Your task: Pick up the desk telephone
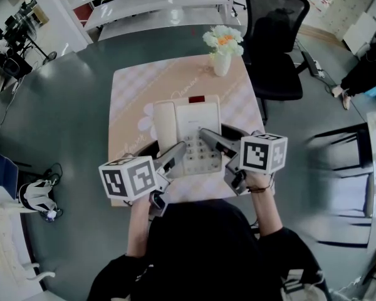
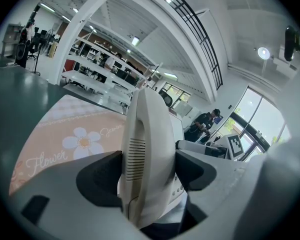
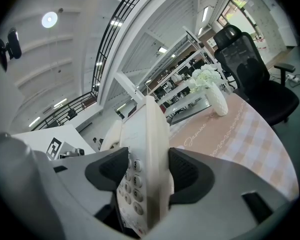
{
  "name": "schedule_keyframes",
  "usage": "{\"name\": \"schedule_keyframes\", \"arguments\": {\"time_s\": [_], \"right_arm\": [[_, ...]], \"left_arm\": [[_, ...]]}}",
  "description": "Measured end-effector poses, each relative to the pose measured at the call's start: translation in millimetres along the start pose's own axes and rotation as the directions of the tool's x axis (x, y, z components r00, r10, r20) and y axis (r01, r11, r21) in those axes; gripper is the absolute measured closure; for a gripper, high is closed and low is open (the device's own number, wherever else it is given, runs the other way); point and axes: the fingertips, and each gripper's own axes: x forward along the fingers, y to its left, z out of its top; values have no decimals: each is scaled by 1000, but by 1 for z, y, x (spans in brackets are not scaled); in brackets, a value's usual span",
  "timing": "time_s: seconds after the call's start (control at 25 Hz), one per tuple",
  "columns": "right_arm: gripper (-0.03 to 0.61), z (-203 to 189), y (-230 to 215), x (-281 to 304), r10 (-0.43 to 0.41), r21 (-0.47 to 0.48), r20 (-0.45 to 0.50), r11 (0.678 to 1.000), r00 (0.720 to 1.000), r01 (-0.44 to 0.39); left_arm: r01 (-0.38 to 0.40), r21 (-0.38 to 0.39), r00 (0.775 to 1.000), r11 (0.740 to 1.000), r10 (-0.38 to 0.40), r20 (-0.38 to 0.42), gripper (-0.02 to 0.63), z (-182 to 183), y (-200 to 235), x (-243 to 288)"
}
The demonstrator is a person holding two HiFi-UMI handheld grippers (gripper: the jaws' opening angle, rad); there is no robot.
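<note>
The cream desk telephone (image 1: 191, 127), handset on its left, is over the pink checked table (image 1: 128, 99) near its front edge. My left gripper (image 1: 178, 150) is shut on the phone's near left part; in the left gripper view the handset side (image 2: 147, 149) fills the gap between the black pads (image 2: 102, 176). My right gripper (image 1: 207, 135) is shut on the near right part, and the keypad edge (image 3: 147, 154) is clamped between its pads (image 3: 187, 171). I cannot tell whether the phone rests on the table or hangs just above it.
A white vase of flowers (image 1: 222, 50) stands at the table's far edge. A black office chair (image 1: 274, 39) is behind the right corner. White benches (image 1: 150, 2) run along the back. A person (image 1: 366, 74) crouches at the far right.
</note>
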Motion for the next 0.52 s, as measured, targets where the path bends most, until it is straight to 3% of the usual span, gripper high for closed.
{"name": "schedule_keyframes", "arguments": {"time_s": [0.52], "right_arm": [[333,-1,-1,-2,-6,7,-1,1000,1000,6]], "left_arm": [[1,-1,1000,1000,-1,-7,290,-1,-1,1]]}}
